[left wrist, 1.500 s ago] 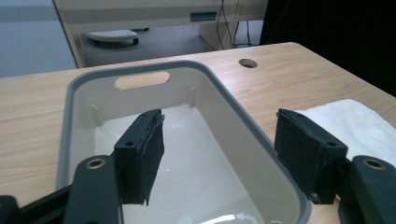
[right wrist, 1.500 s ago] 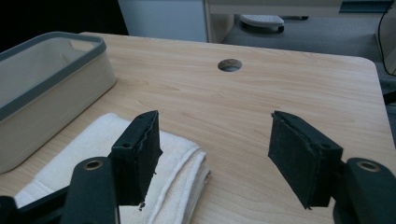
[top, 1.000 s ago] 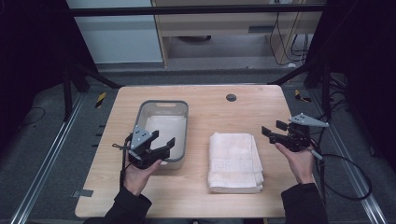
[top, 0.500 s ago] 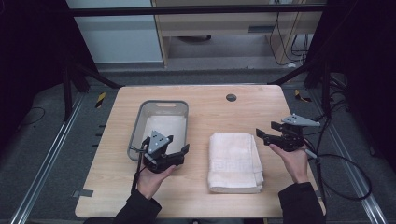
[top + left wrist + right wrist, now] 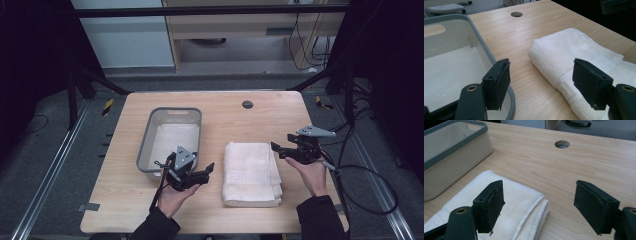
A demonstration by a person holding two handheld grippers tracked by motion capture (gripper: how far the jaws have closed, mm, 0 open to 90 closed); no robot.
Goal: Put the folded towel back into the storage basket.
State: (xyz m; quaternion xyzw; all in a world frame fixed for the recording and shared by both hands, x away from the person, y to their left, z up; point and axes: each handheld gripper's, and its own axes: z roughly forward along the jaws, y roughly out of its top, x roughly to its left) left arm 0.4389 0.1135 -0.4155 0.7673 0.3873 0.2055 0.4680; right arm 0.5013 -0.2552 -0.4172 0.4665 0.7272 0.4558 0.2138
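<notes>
Gaping wide and empty, the left claw (image 5: 197, 172) hovered at the near right corner of the grey-rimmed tub (image 5: 145, 145), aimed at the folded white towel (image 5: 251, 172) lying just beside it. Right claw (image 5: 280, 150) likewise spread wide, nothing held, low at the towel's far right corner. Towel lay flat on the wooden surface (image 5: 225, 112) between the two claws, long axis running near to far, rolled fold toward the tub. Both hands came from the near edge, the left hand (image 5: 175, 196) cupped under its tool.

Lab: black frame rig (image 5: 210, 11), floor rails (image 5: 47, 172), cables (image 5: 367, 187)
</notes>
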